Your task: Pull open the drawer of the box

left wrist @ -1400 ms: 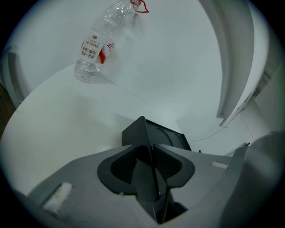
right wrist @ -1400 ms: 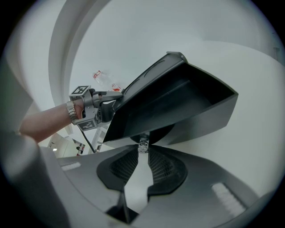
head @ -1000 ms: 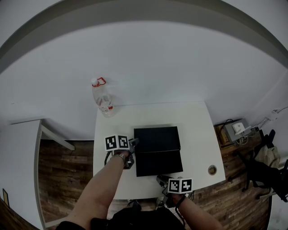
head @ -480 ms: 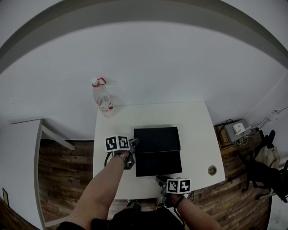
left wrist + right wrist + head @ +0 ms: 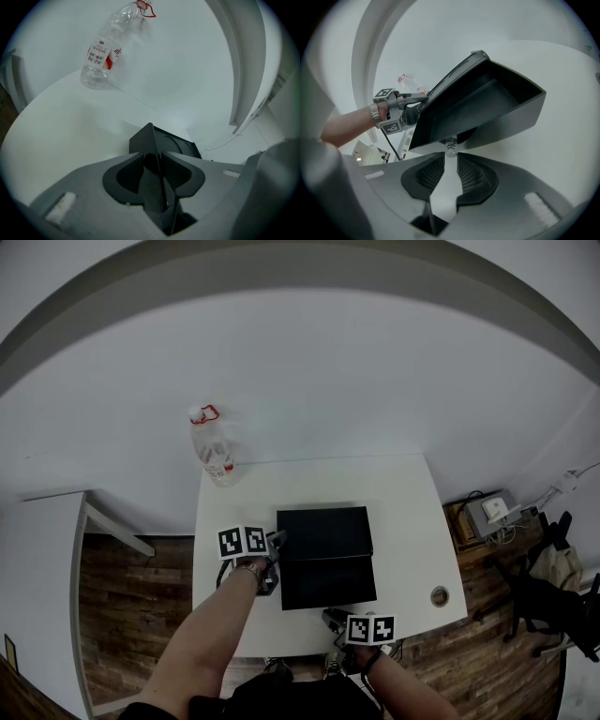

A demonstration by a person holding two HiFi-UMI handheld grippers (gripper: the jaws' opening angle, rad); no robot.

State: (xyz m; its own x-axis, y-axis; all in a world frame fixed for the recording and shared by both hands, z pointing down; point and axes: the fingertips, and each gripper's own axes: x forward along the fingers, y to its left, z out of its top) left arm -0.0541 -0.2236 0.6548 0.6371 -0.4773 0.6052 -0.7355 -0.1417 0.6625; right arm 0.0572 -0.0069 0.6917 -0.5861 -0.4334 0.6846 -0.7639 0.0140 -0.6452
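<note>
A black box [image 5: 324, 531] lies on the white table [image 5: 403, 512], and its drawer [image 5: 328, 581] is pulled out toward me. My left gripper [image 5: 275, 545] is shut on the box's left edge, and in the left gripper view the black edge [image 5: 149, 140] runs between the jaws of that gripper [image 5: 152, 161]. The right gripper view looks into the open, empty drawer [image 5: 487, 101]. Its small clear knob [image 5: 450, 150] sits at the tips of my right gripper [image 5: 450, 157]. The jaws have just been opening and stand a little apart round the knob. In the head view the right gripper [image 5: 335, 617] is at the drawer's front.
A clear plastic bottle [image 5: 214, 454] with a red cap ring stands at the table's far left corner. A round grommet [image 5: 439, 595] sits near the front right corner. Right of the table are a chair [image 5: 553, 596] and a cabled box [image 5: 492, 512] on the wooden floor.
The right gripper has shifted very slightly toward me at the drawer front. The left gripper and the box have stayed where they were.
</note>
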